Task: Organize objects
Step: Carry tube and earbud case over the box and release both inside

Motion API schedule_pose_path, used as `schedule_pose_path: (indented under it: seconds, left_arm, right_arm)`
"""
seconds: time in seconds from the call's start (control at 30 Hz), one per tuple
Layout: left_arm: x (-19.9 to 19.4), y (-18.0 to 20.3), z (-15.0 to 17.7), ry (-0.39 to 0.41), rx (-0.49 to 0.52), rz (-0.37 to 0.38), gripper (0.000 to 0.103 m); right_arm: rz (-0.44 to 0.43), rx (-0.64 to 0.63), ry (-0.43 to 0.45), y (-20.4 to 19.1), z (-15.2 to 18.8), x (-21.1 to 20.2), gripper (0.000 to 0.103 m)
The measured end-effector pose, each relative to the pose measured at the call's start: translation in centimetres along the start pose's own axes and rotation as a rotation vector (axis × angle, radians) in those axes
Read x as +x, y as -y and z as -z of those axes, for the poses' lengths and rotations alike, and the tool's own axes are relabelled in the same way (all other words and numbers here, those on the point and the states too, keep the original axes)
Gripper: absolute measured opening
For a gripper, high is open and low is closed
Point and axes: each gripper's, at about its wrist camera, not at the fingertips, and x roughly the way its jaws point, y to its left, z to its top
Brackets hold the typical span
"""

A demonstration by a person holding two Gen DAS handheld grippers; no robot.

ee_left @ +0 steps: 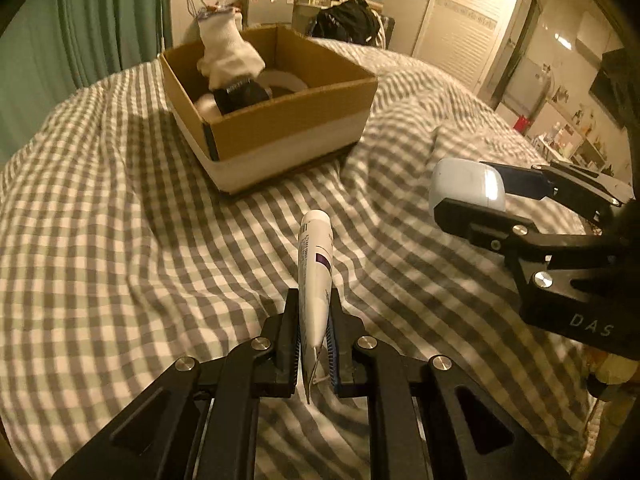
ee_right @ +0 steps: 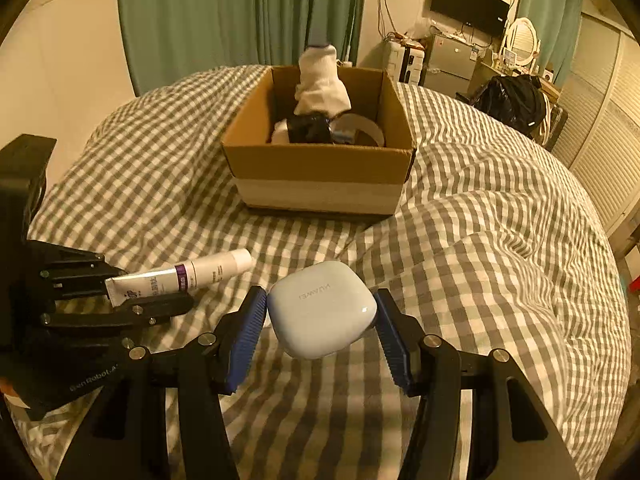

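Observation:
My left gripper [ee_left: 314, 312] is shut on the crimped end of a white tube [ee_left: 315, 272] with a purple band, which sticks out forward above the bed; in the right wrist view the same tube [ee_right: 188, 274] and left gripper [ee_right: 120, 292] appear at lower left. My right gripper [ee_right: 322, 312] is shut on a pale blue earbud case [ee_right: 322, 310], its blue pads pressed to both sides; the case [ee_left: 466, 190] shows at right in the left wrist view. A cardboard box [ee_left: 292, 120] [ee_right: 320, 168] stands ahead on the bed, holding a white glove [ee_right: 322, 84], a black item and a white roll.
The bed is covered by a grey-and-white checked duvet [ee_left: 120, 220] with folds. Green curtains [ee_right: 240, 12] hang behind the box. A black bag [ee_right: 512, 100], a small fridge and a mirror stand at the far side; louvred wardrobe doors [ee_right: 608, 152] line the right.

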Motion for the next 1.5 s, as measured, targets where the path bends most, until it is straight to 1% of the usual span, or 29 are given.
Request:
schedule_pose_path:
  seconds: [0.17,0.43,0.57,0.67,0.87,1.07,1.23,1.4,1.5]
  left_arm:
    - [-2.5,0.6,-0.1,0.051,0.006,-0.002,0.011]
    - [-7.2,0.9,-2.2,0.163,0.022,-0.024,0.011]
    - [-9.2,0.9,-4.4,0.223,0.044,-0.04,0.011]
    - [-9.9,0.9,-6.2,0.26,0.054,-0.053,0.011]
    - [-10.2,-0.5,-10.8,0.322,0.035,-0.066,0.011]
    - [-9.5,-2.6,-16.1,0.378,0.007,-0.1,0.011]
    - [-7.9,-4.1,-20.2,0.407,-0.011,-0.126,0.011]
    - [-5.0,-6.0,-23.4,0.415,-0.047,-0.147,0.011]
    - [-2.8,-6.8,-24.5,0.414,-0.048,-0.172,0.011]
  right_arm:
    - [0.0,-0.006,0.044,-0.9,-0.3,-2.5,0.055]
    - [0.018,-0.022,0.138,-1.6,-1.3,-7.4,0.055]
    - [0.039,-0.046,0.19,-1.7,-2.4,-9.3,0.055]
    - [0.053,-0.062,0.232,-1.7,-3.8,-10.4,0.055]
    - [0.059,-0.089,0.321,-1.4,-7.9,-11.6,0.055]
    - [0.045,-0.095,0.379,-0.2,-12.8,-10.5,0.055]
    - [0.032,-0.082,0.394,1.1,-17.7,-7.4,0.055]
    - [0.024,-0.041,0.399,2.8,-21.8,-4.2,0.055]
    - [0.017,-0.009,0.395,3.7,-23.8,-1.8,0.055]
